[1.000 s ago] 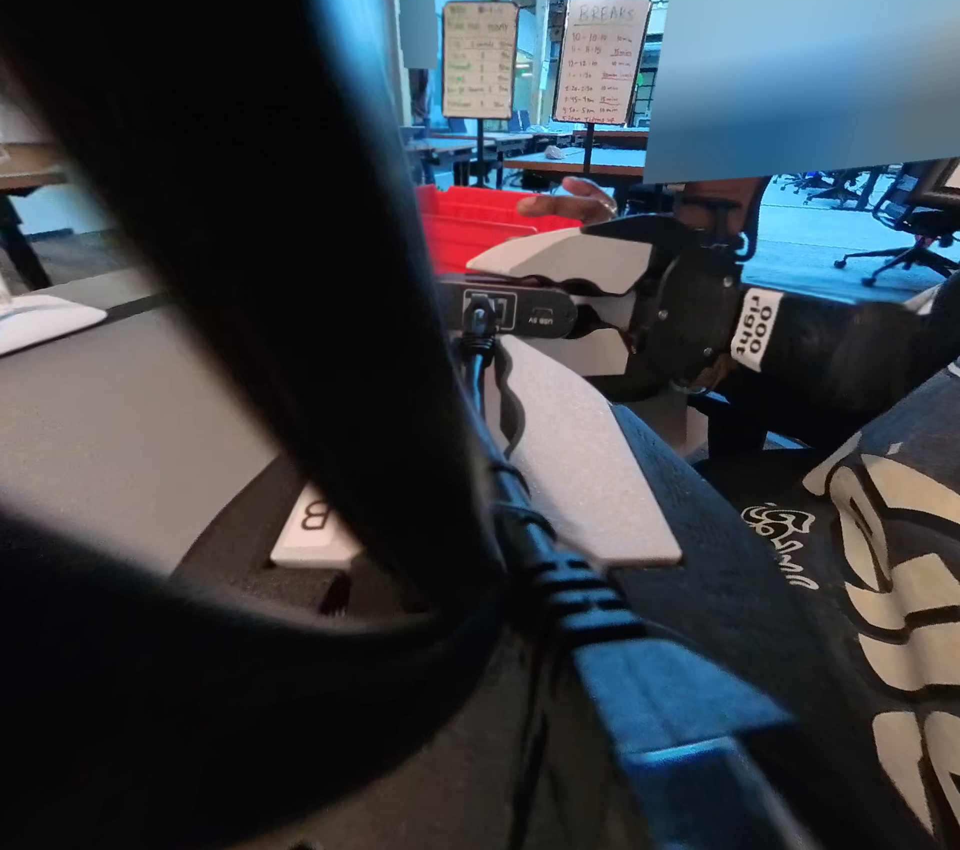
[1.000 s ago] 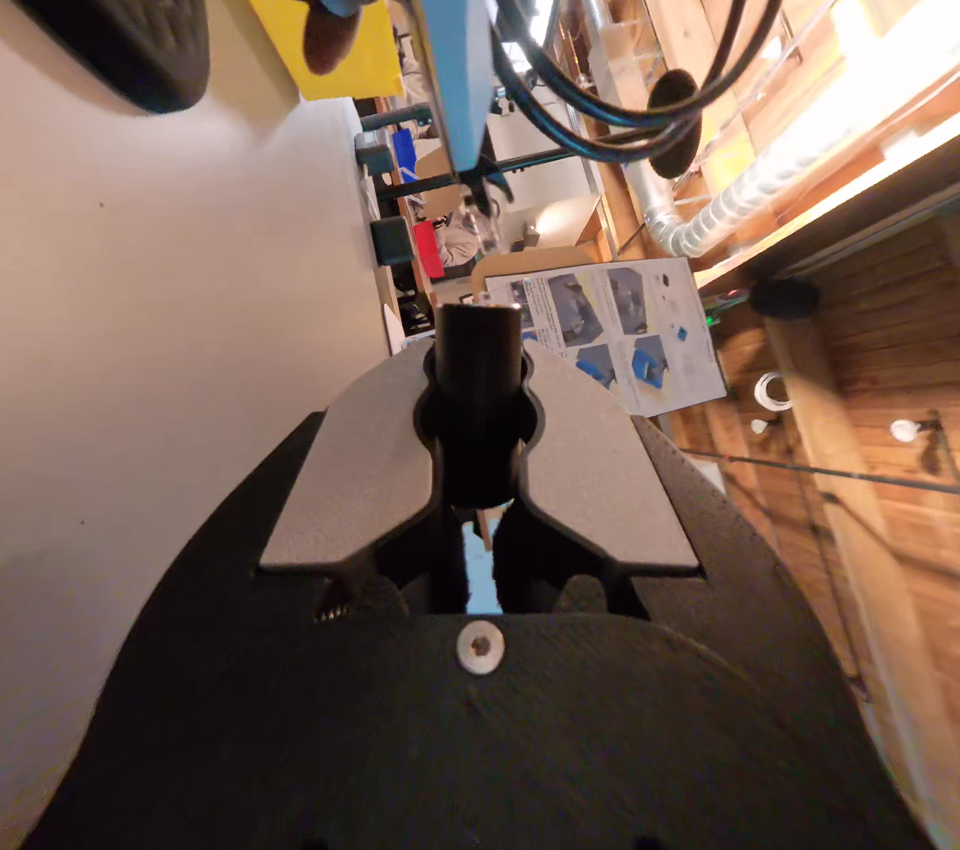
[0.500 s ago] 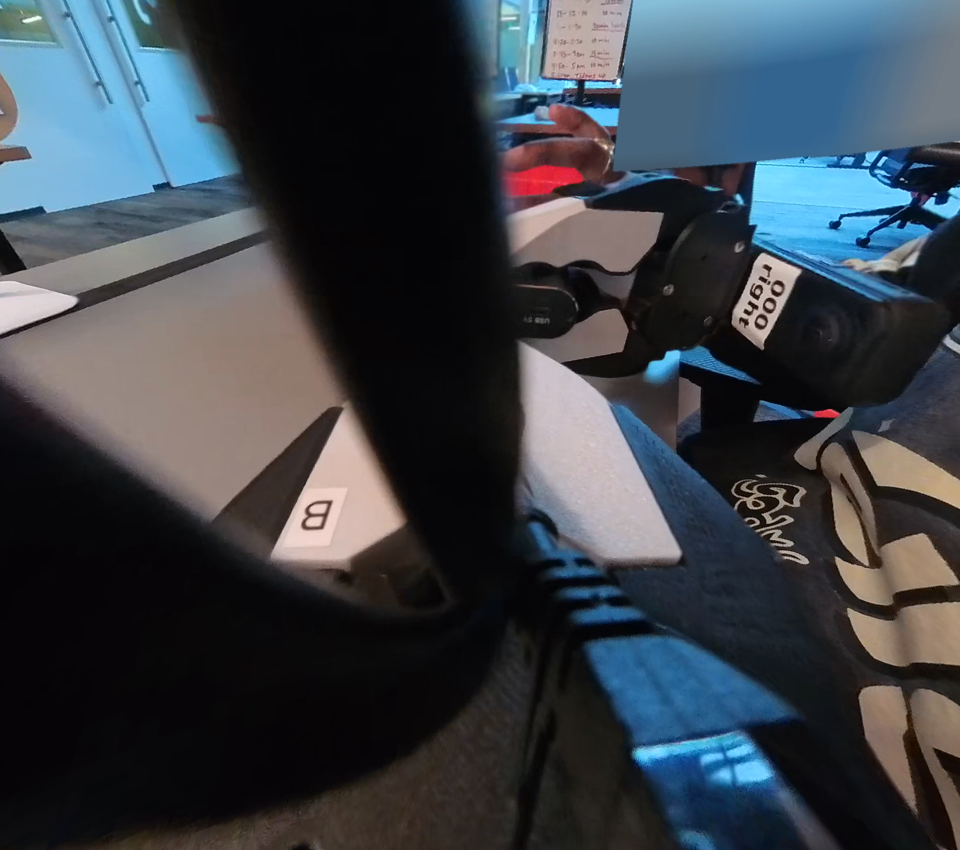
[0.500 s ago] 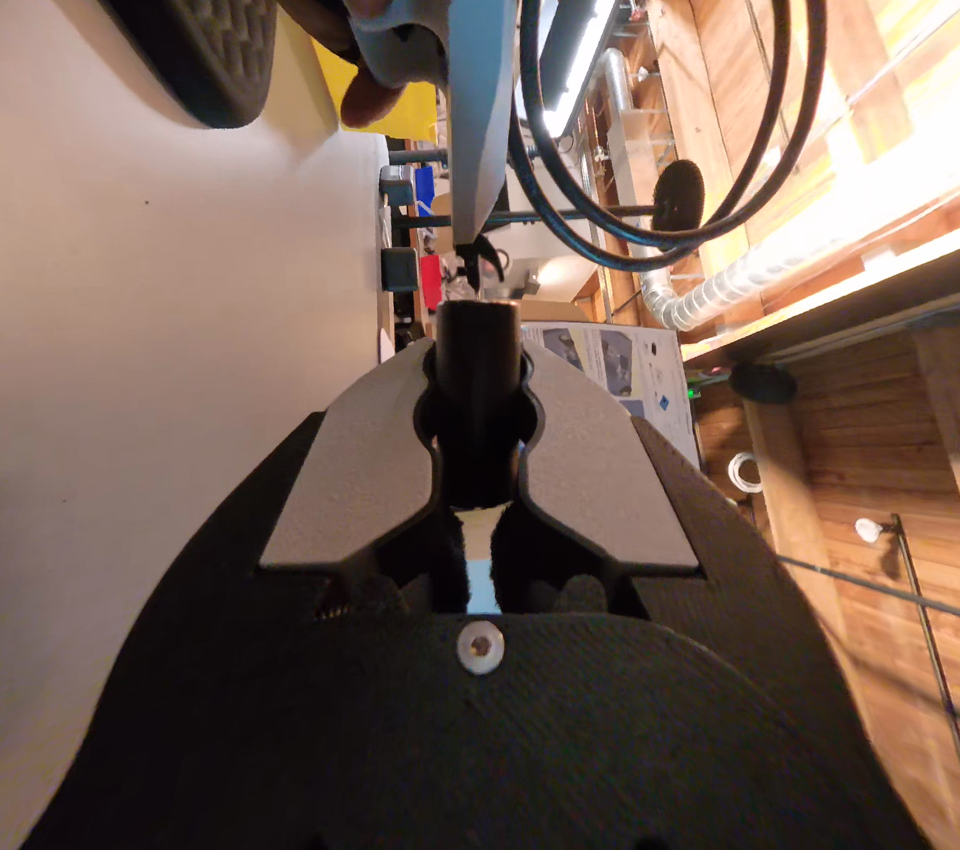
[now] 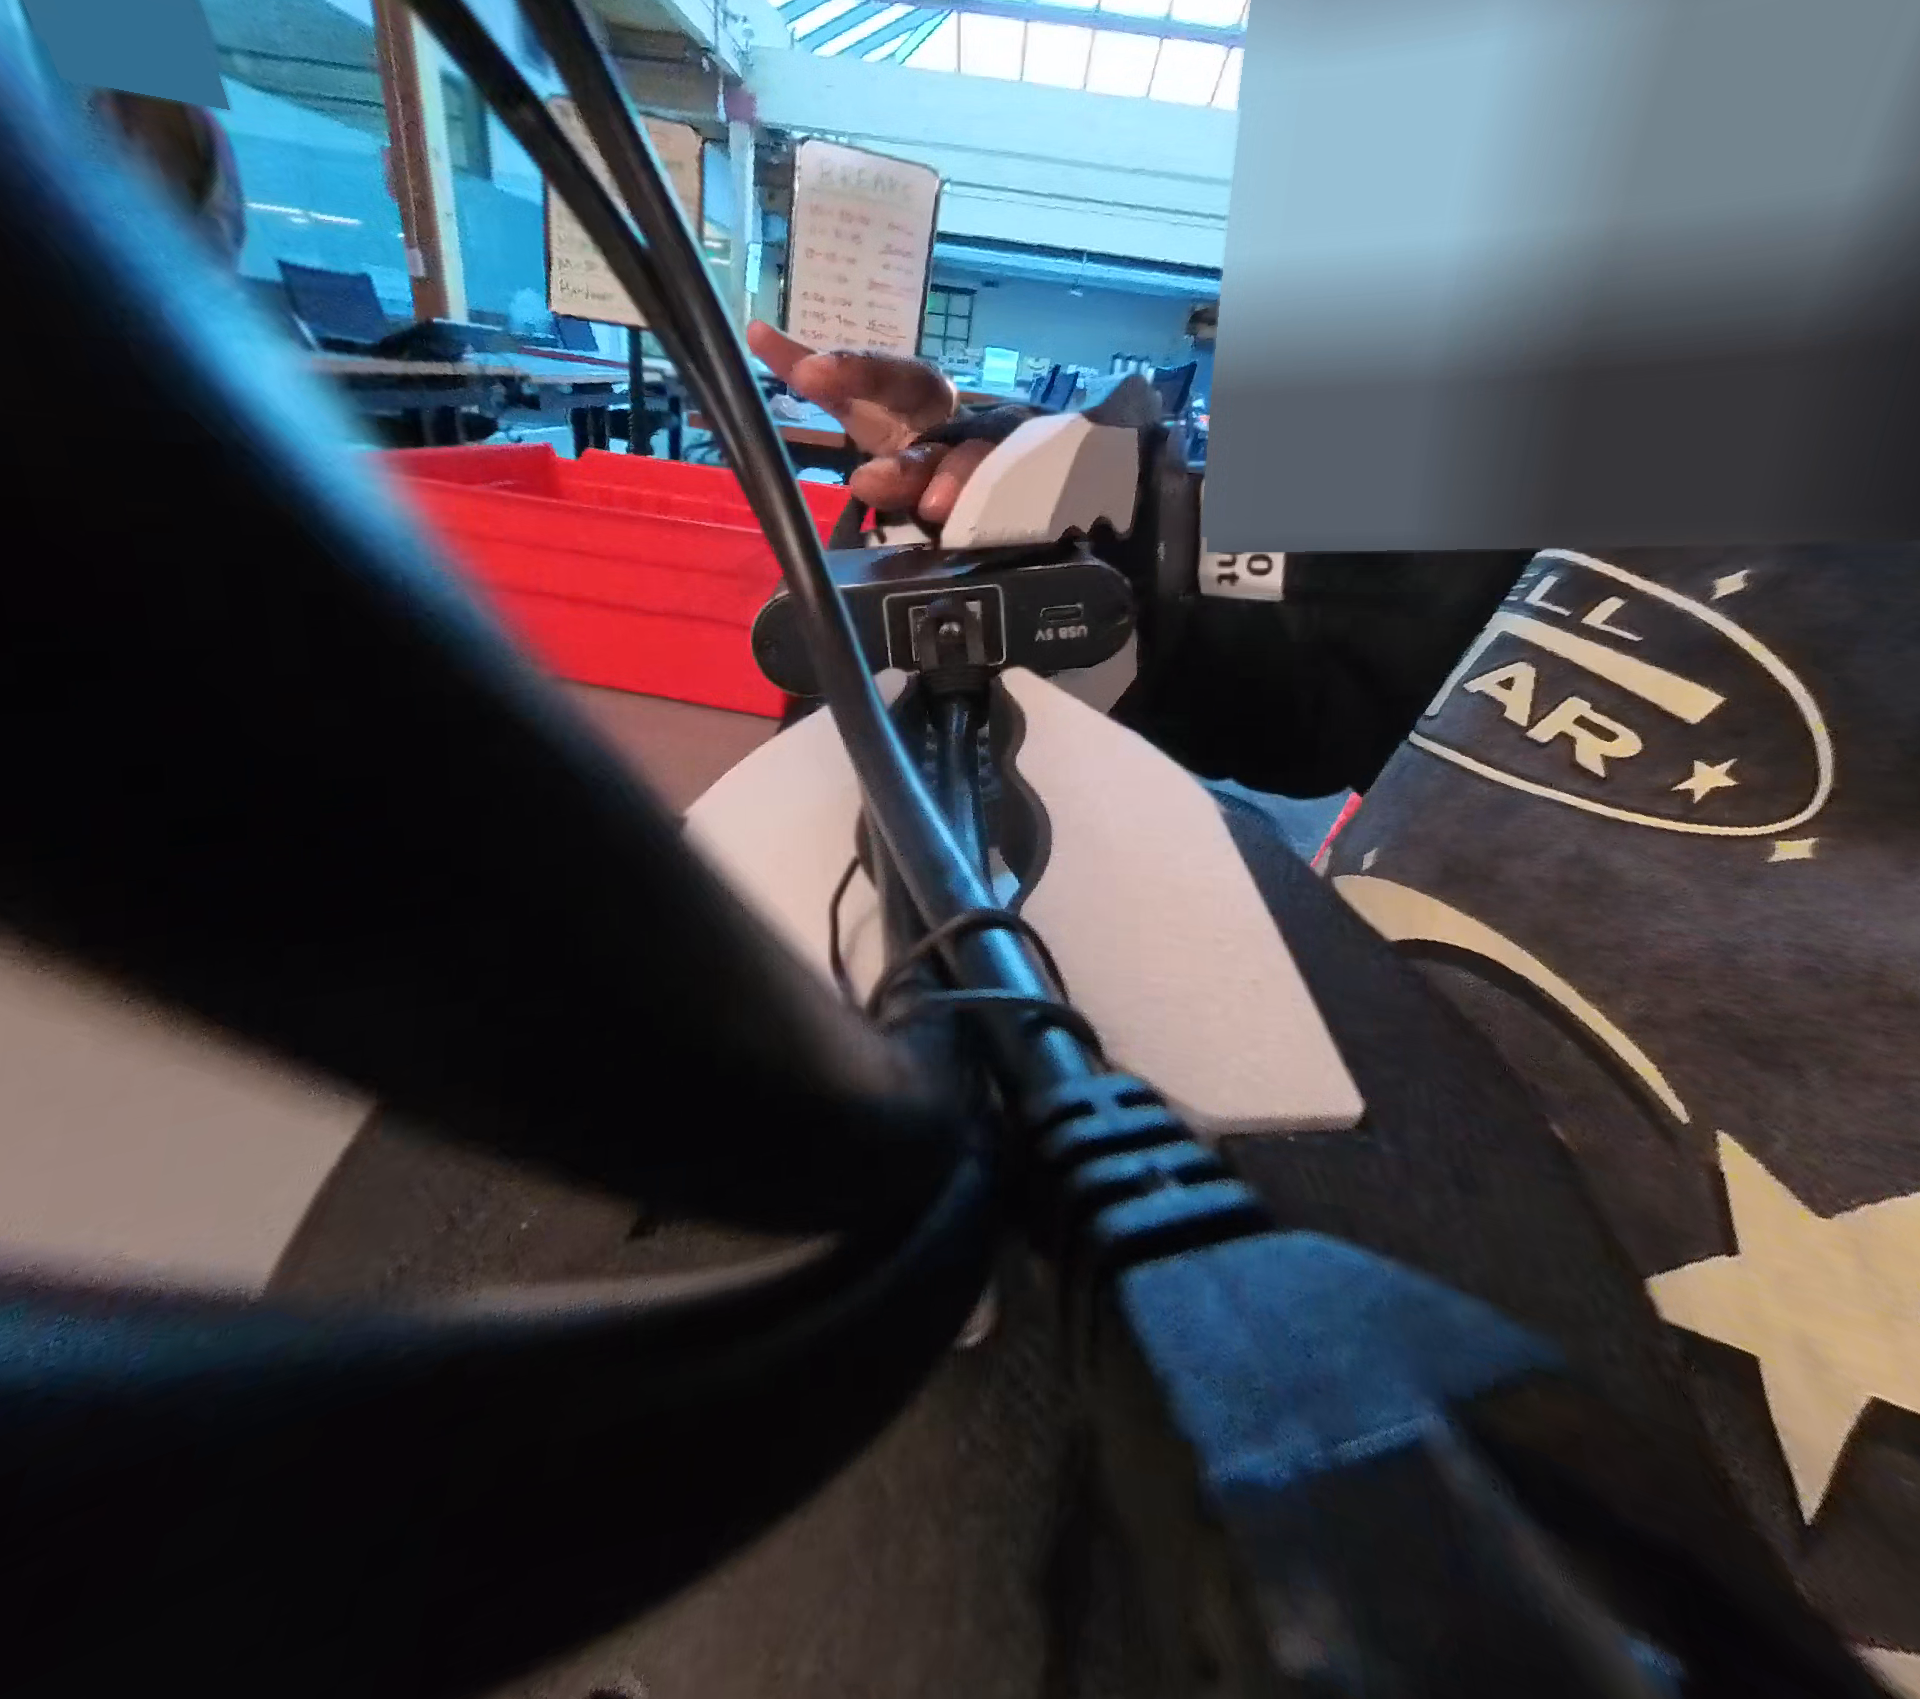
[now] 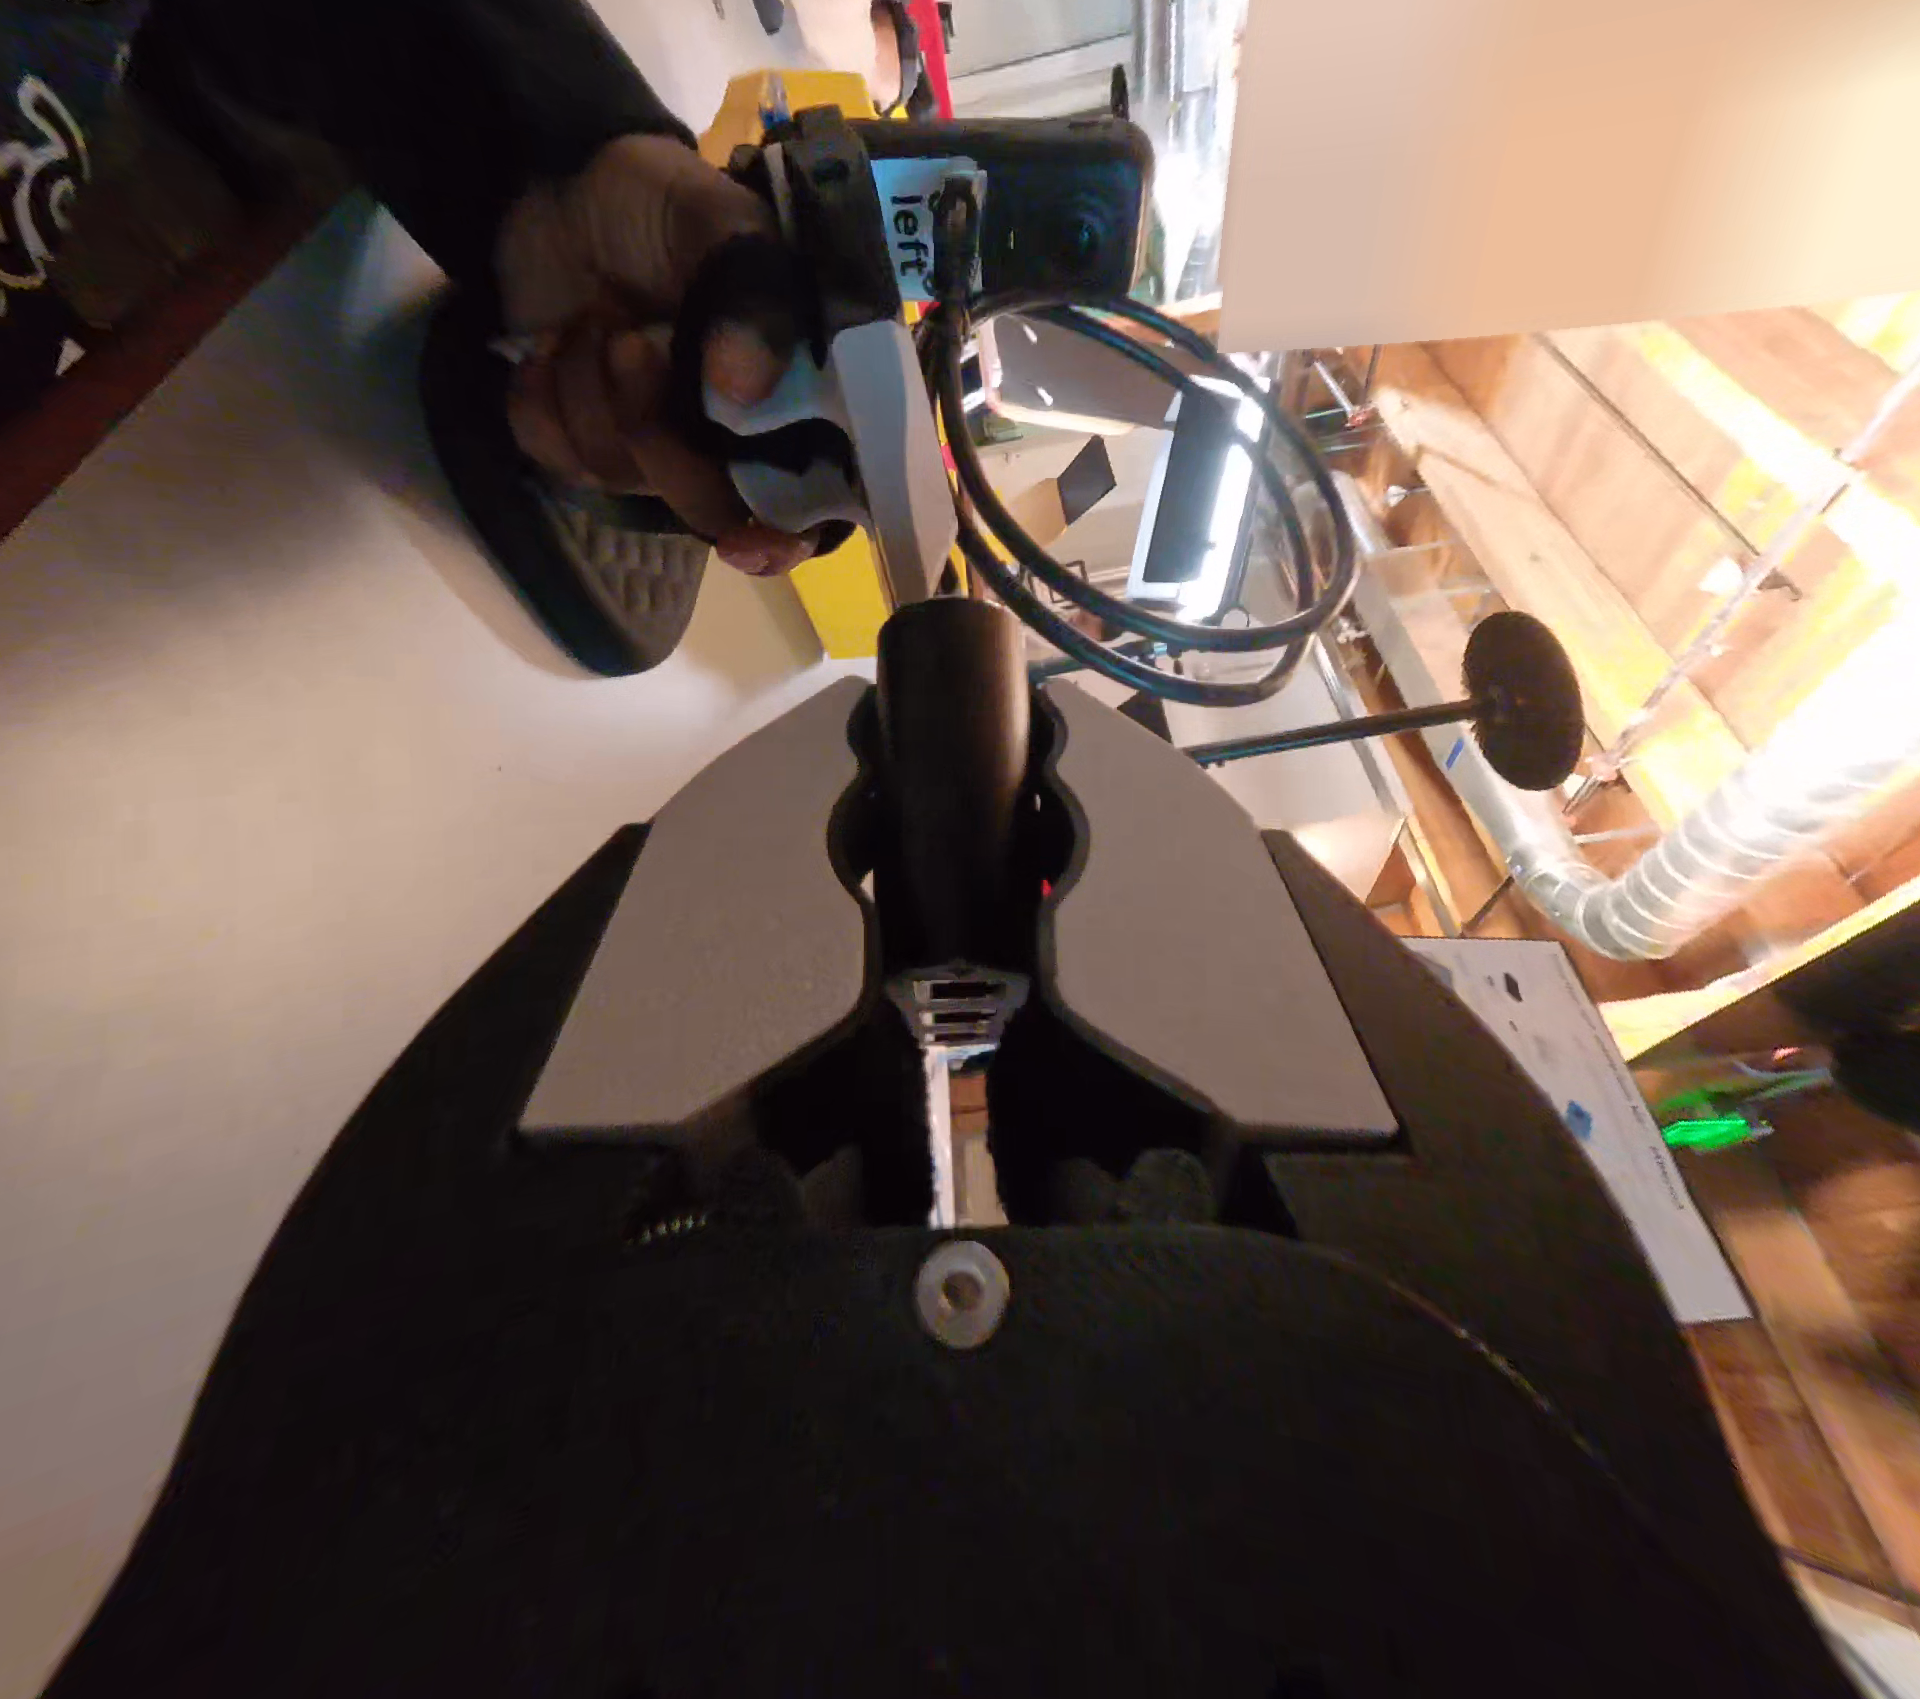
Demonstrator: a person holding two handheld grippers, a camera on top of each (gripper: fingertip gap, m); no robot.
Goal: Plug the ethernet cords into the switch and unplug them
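Switch, a small black oblong box, is held off the desk in the right gripper, whose jaws are closed on its body so that one end sticks out past the fingertips. In the left wrist view its port face looks at the camera, with a black cord seated in the square port. The left gripper has its jaws narrowed around that cord just behind the plug. My guess is that the switch is light, hard and smooth-sided, so it could twist in the grip when the plug is pulled; clamping across its flat sides, as now, looks right. The cord is limp and springy, with loose loops hanging across the lens, so it is best taken at the stiff boot beside the plug, where the latch tab must be pressed for release. Whether the plug has clicked fully home I cannot tell. Below lies a pale, smooth desk, with a red bin at its far edge. Behind are whiteboards on stands, other desks, skylights and wooden beams.
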